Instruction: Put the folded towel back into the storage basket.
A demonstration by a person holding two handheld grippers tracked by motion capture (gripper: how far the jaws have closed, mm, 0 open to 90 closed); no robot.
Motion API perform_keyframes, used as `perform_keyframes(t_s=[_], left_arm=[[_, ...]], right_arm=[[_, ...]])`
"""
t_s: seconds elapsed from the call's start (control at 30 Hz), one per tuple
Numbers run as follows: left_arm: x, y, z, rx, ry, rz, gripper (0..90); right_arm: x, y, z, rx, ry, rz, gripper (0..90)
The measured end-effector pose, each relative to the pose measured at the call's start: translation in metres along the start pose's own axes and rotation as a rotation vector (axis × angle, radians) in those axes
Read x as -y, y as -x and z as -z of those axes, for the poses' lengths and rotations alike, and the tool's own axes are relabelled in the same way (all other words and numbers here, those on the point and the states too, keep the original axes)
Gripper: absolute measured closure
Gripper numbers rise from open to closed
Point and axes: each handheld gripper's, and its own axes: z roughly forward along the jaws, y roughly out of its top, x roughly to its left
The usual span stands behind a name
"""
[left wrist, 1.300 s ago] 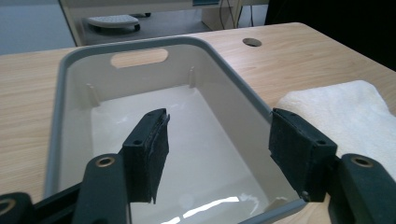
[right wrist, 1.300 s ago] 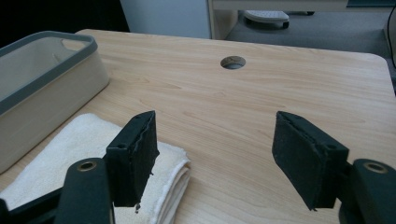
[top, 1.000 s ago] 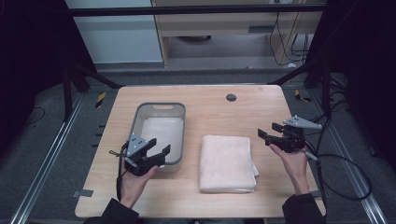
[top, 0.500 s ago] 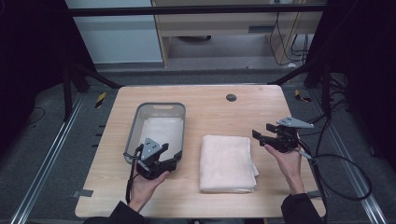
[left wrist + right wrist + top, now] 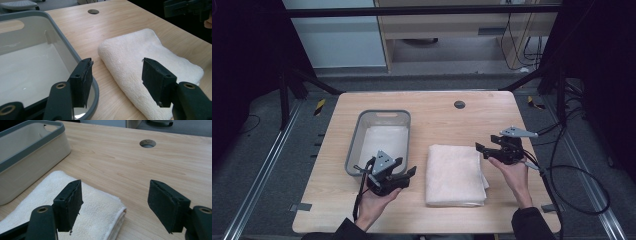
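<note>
**Q:** Wooden tabletop (image 5: 437, 120), pale grain, dark floor all round it. What has changed for you in the last second?

**A:** Both your hands have drawn inward. Your left gripper (image 5: 404, 176) has slid from beside the grey basin (image 5: 384, 114) toward the folded towel (image 5: 455, 175), and your right gripper (image 5: 482, 150) has come in from the table's outer edge to the towel's far right corner. You now bracket the towel, one tool on each side, neither touching it.

**Q:** Are the tools gripping anything?

**A:** No. In the left gripper view your left gripper (image 5: 116, 77) stands spread wide with nothing between its pads; the basin rim (image 5: 93, 90) sits under its left jaw and the towel (image 5: 147, 55) lies just ahead, toward its right jaw. In the right gripper view your right gripper (image 5: 115, 205) is equally spread and empty, with the towel's corner (image 5: 100, 215) just below and ahead of its left jaw and bare wood beyond.

**Q:** What does the towel look like?

**A:** Cream-white terry cloth, thick and fluffy, folded into a neat oblong with several layers showing at the corner edge. It lies flat on the wood, just beside the basin, not touching it.

**Q:** What does that mean for the work?

**A:** My judgement: you are lined up for a two-handed pick-up, likely to move the towel into the basin. Closing on its edges is not yet done.
</note>
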Motion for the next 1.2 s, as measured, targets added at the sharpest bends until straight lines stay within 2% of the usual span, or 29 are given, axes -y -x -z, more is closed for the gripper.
perform_keyframes(t_s=[0.27, 0.67, 0.77, 0.9, 1.07, 1.2], left_arm=[[0.005, 0.014, -0.009, 0.022, -0.038, -0.04, 41.1], [0.015, 0.032, -0.026, 0.056, -0.094, -0.065, 40.3], [0.019, 0.038, -0.032, 0.042, -0.116, -0.084, 39.9], [0.022, 0.04, -0.036, 0.039, -0.134, -0.08, 39.2], [0.027, 0.043, -0.043, 0.057, -0.161, -0.07, 37.6], [0.031, 0.046, -0.049, 0.056, -0.181, -0.077, 36.1]], right_arm=[[0.005, -0.004, -0.009, -0.003, -0.032, 0.006, 28.0], [0.016, -0.006, -0.023, -0.006, -0.086, 0.03, 28.3], [0.019, -0.005, -0.026, -0.006, -0.1, 0.032, 28.7], [0.02, -0.006, -0.028, -0.008, -0.108, 0.035, 29.7], [0.024, -0.008, -0.032, -0.012, -0.134, 0.042, 30.2], [0.027, -0.01, -0.036, -0.017, -0.151, 0.048, 30.2]])
